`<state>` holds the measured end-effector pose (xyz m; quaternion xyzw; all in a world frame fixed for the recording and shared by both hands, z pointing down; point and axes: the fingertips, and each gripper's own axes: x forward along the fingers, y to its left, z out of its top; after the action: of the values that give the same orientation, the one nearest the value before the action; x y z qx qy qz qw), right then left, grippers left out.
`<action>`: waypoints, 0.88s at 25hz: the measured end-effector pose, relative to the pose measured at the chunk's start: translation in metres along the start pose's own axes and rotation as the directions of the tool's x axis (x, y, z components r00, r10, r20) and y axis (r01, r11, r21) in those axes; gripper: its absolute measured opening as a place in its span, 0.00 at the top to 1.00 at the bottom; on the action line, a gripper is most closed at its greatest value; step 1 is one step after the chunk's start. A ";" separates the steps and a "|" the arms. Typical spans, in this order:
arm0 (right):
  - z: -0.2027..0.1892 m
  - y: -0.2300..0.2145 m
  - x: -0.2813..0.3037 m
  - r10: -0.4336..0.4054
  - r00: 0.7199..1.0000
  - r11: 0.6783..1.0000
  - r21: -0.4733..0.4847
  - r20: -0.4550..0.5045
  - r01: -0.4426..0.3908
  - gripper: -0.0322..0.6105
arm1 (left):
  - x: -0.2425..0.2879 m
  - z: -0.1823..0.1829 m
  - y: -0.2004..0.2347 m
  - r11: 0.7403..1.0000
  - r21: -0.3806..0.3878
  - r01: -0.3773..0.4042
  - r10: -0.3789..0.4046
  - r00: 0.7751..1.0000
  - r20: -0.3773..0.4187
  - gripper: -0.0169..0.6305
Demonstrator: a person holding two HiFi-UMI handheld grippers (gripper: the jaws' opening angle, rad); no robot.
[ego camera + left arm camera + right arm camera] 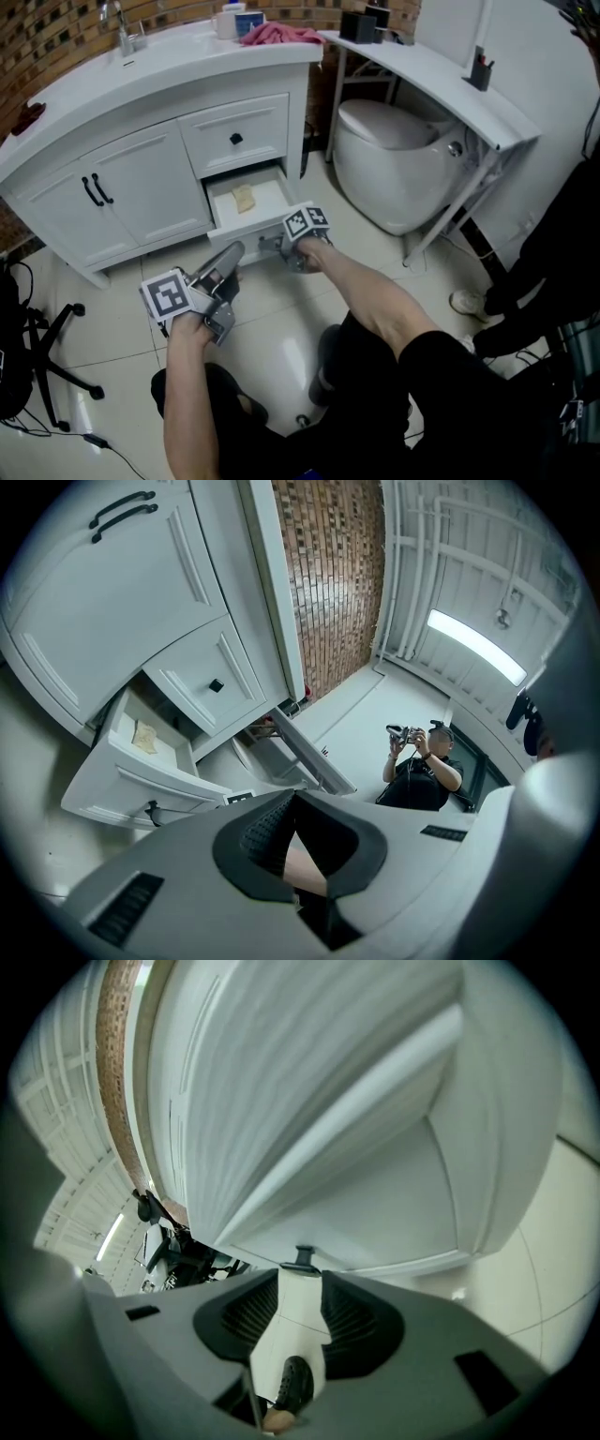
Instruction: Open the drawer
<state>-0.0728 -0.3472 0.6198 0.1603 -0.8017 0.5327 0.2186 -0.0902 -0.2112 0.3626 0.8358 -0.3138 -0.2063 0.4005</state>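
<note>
Over on the left, the white cabinet [141, 192] shows two closed doors under the counter [169, 61]. In front of them, above the tiled floor, hangs the left tool [292, 797], pointing level. Its jaws are together at the tips, with nothing gripped.

On to the middle: the upper drawer [236, 138] is closed, black knob showing. Below it the lower drawer [239, 230] stands pulled well out of the cabinet, with a small yellowish piece [244, 198] lying on its white bottom.

Right at that drawer's front is the right tool [300, 1277], angled downward. Its jaws are apart, and the drawer's black knob [303, 1258] sits just past their tips with the pads not pressing on it.

Further right, a pink cloth [281, 34] lies on the counter's end, and the toilet [394, 159] stands beside the cabinet.
</note>
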 end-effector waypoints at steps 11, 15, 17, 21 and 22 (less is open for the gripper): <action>-0.016 0.058 -0.022 0.169 0.984 0.985 -0.017 -0.057 -0.171 0.71 | -0.003 0.002 -0.002 1.000 0.007 0.000 0.000 1.000 -0.018 0.99; -0.018 0.080 -0.031 0.213 0.977 0.977 -0.029 -0.028 -0.213 0.71 | -0.011 0.001 -0.003 1.000 -0.002 -0.002 0.002 1.000 -0.015 0.99; -0.019 0.093 -0.034 0.236 0.972 0.971 -0.039 -0.016 -0.237 0.71 | -0.016 0.002 -0.003 1.000 -0.003 -0.005 0.005 1.000 -0.011 0.99; -0.021 0.118 -0.043 0.285 0.958 0.957 -0.053 0.003 -0.285 0.71 | -0.017 0.003 -0.009 1.000 -0.013 0.016 -0.016 1.000 0.000 0.99; -0.022 0.124 -0.044 0.300 0.954 0.952 -0.058 0.006 -0.299 0.71 | -0.017 0.003 -0.010 1.000 -0.011 0.020 -0.020 1.000 -0.004 0.99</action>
<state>-0.0919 -0.2786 0.5064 0.0347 -0.8331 0.5356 0.1337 -0.1008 -0.1965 0.3545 0.8371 -0.3034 -0.2105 0.4035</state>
